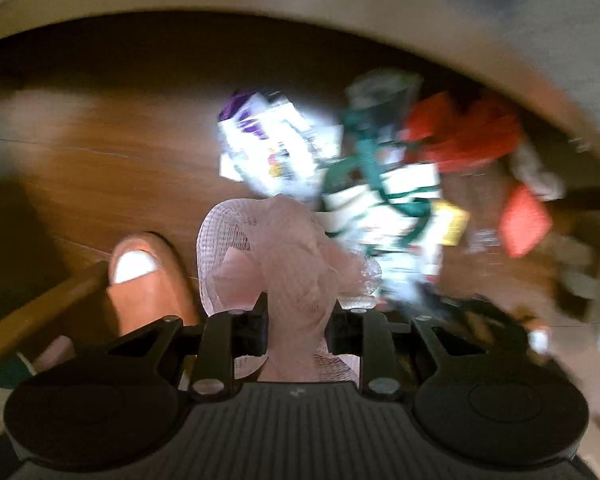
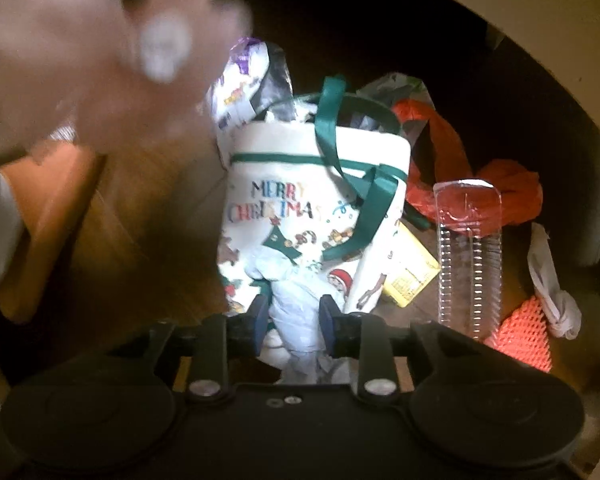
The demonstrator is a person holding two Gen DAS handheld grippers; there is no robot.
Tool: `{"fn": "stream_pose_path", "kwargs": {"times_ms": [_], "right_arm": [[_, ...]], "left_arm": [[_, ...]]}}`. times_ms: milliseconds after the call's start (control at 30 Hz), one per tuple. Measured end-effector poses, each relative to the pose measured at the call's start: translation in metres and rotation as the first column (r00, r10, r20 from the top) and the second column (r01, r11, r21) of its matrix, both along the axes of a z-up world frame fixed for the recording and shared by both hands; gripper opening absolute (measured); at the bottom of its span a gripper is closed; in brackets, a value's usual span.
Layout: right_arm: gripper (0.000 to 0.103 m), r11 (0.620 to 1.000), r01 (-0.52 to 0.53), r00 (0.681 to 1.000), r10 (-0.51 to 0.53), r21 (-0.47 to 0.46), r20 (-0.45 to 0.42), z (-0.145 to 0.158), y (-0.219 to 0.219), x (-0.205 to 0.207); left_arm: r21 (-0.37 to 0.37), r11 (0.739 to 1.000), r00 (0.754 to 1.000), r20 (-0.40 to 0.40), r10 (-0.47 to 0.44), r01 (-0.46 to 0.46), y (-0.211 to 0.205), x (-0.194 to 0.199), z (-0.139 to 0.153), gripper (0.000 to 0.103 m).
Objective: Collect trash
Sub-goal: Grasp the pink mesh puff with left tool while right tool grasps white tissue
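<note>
Pink foam netting sleeve (image 1: 288, 248) clamped in left tool (image 1: 296, 316), hanging ahead of it. White crumpled paper wad (image 2: 296, 308) pinched in right tool (image 2: 294, 320), just below white Christmas-print tote bag (image 2: 316, 200) on wooden floor (image 1: 100, 152). Could slip loose: soft, springy, lightly gripped.

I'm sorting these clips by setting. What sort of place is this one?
Most likely a room in a home. A wooden floor lies strewn with household litter, a Merry Christmas tote bag sits among it, and a foot in an orange slipper stands beside the pile.
</note>
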State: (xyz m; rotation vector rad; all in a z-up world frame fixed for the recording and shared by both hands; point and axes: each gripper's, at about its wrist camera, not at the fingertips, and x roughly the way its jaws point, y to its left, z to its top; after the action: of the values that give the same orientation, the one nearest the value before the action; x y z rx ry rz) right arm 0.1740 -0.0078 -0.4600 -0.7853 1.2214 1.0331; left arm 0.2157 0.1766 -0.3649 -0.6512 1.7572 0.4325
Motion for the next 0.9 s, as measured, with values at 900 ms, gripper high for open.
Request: {"fn": "stream_pose_path", "kwargs": {"times_ms": [900], "right_arm": [[0.01,0.999,0.026,1.0,-0.026,-0.031,0.005,-0.008,0.018,0.007]], "left_arm": [[-0.047,0.999,0.99,0.14,-0.018,0.025,-0.018,0.037,0.008,0.025]]}}
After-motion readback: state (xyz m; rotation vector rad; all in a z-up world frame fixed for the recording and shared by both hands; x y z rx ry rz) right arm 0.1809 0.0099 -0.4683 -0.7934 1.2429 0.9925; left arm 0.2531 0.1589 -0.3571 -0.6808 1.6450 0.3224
